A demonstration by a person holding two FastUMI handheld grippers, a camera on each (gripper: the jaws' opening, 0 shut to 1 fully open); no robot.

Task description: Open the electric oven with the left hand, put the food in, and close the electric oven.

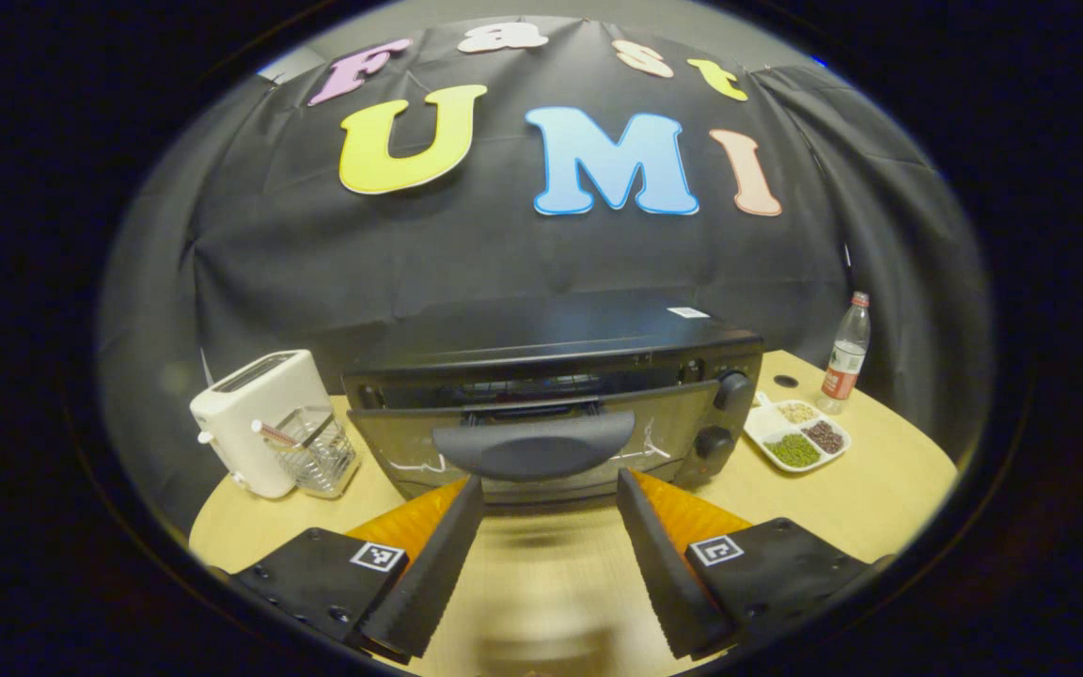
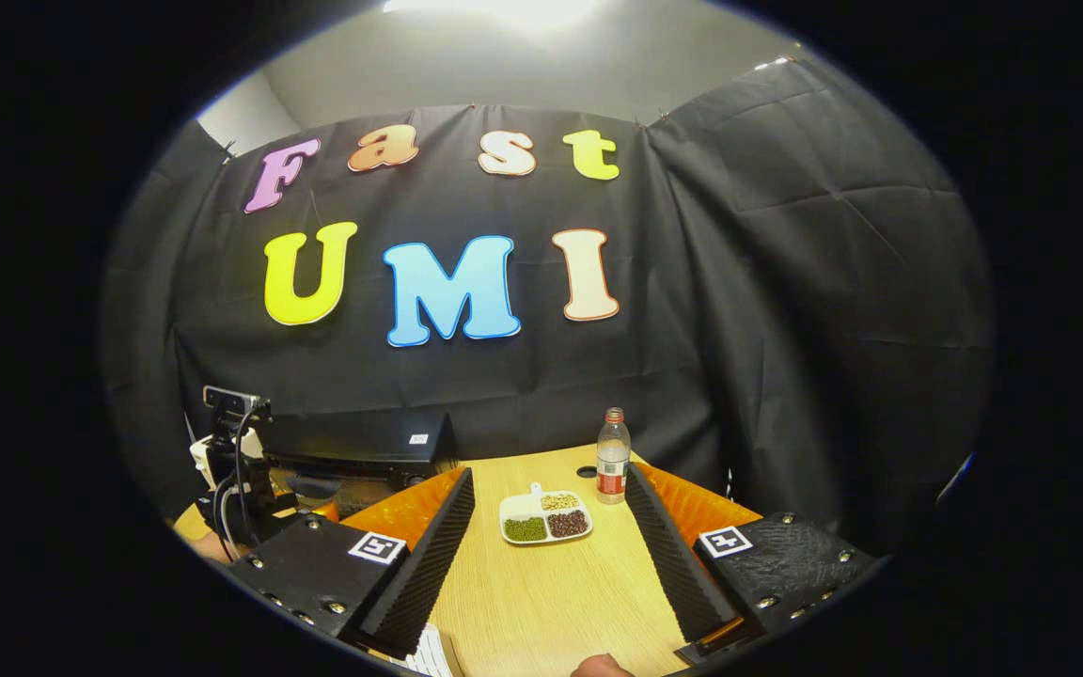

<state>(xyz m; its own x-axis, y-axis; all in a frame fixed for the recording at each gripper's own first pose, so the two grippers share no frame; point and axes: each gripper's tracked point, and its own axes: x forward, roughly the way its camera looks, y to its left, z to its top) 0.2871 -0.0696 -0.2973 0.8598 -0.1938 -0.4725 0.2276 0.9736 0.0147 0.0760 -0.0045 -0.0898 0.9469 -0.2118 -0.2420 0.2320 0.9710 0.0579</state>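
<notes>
**Electric oven with door ajar, seen from 2 gripper cameras**

Left gripper view. The electric oven (image 1: 551, 395) stands on the wooden table (image 1: 880, 489), directly ahead of the left gripper (image 1: 549, 491). It is a black box with a flat top that carries a small white label. Its glass door (image 1: 541, 437) is tilted outward at the upper edge, so a dark gap shows the interior rack behind it. A broad curved handle (image 1: 534, 446) runs across the middle of the door. 2 round knobs (image 1: 734, 387) sit one above the other on the panel beside the door. The left gripper's jaws stand open, 1 finger to each side of the handle and just below it; the fingertips (image 1: 471, 489) appear close to the door's lower edge, and contact cannot be told. Beside the oven on one side stand a white toaster (image 1: 255, 418) and a clear container (image 1: 316, 449) touching it. On the other side lie a white divided dish (image 1: 797, 436) of green, dark and pale grains and a plastic bottle (image 1: 847, 353) with a red label.

Right gripper view. The right gripper (image 2: 551, 489) hangs over the table with its jaws open and nothing between them. The divided dish and the bottle lie ahead, between its fingers. The oven appears at the edge, partly hidden behind the other gripper and its camera mount (image 2: 236, 442) with cables. A fingertip (image 2: 598, 668) shows at the lower border.
</notes>
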